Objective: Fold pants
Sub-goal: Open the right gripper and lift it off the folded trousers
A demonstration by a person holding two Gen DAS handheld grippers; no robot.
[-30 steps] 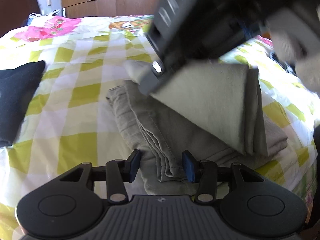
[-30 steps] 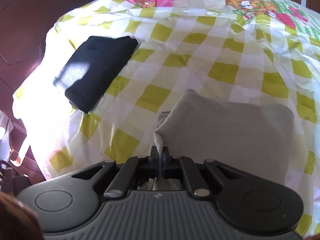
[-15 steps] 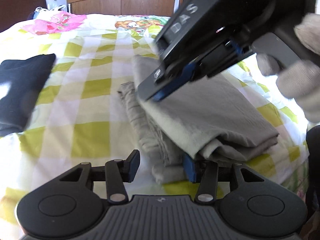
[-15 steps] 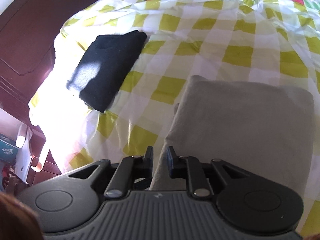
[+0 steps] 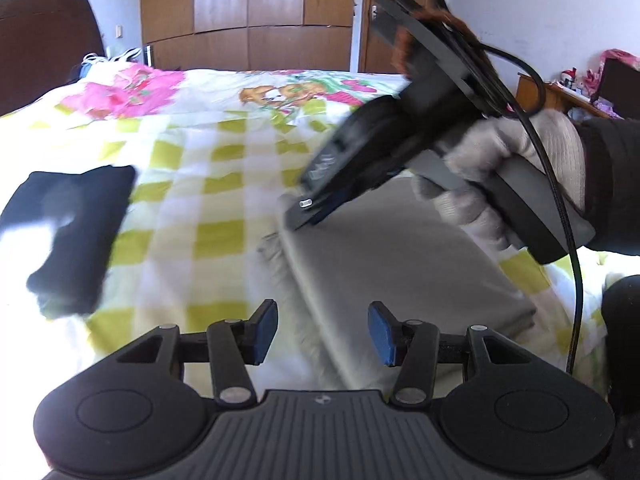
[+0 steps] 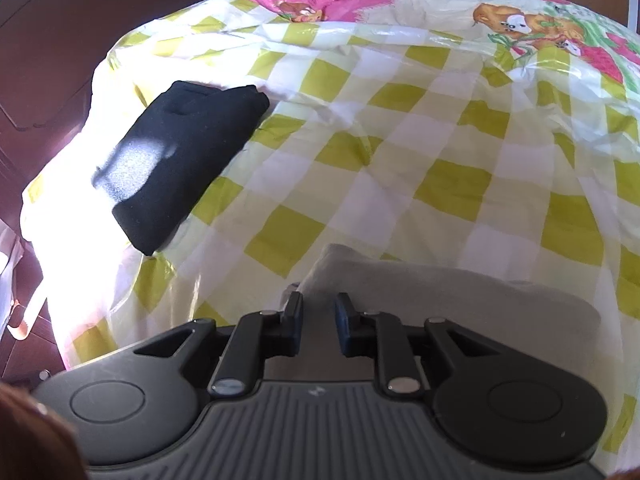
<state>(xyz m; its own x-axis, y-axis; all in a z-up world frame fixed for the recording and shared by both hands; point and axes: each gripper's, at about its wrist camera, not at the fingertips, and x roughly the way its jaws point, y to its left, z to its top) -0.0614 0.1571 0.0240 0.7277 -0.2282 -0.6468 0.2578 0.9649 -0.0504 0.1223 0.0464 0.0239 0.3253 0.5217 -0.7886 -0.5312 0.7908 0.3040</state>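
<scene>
The beige pants [image 5: 400, 264] lie folded in a flat stack on the checked bedspread [image 5: 224, 168]. My left gripper [image 5: 322, 332] is open and empty, hovering just above the stack's near left edge. My right gripper [image 6: 318, 322] is open, its pads apart over the far left corner of the pants [image 6: 460, 300]. In the left wrist view the right gripper [image 5: 308, 216] sits at that corner, held by a gloved hand [image 5: 508, 168].
A folded black garment [image 5: 68, 232] lies on the left of the bed, also in the right wrist view [image 6: 180, 160]. A dark headboard [image 5: 44, 48], wooden wardrobe [image 5: 248, 12] and a side table [image 5: 560, 96] stand around the bed.
My right gripper laid the top fold down on the stack and opened, letting the pants go. My left gripper rose and pulled back from the stack's edge.
</scene>
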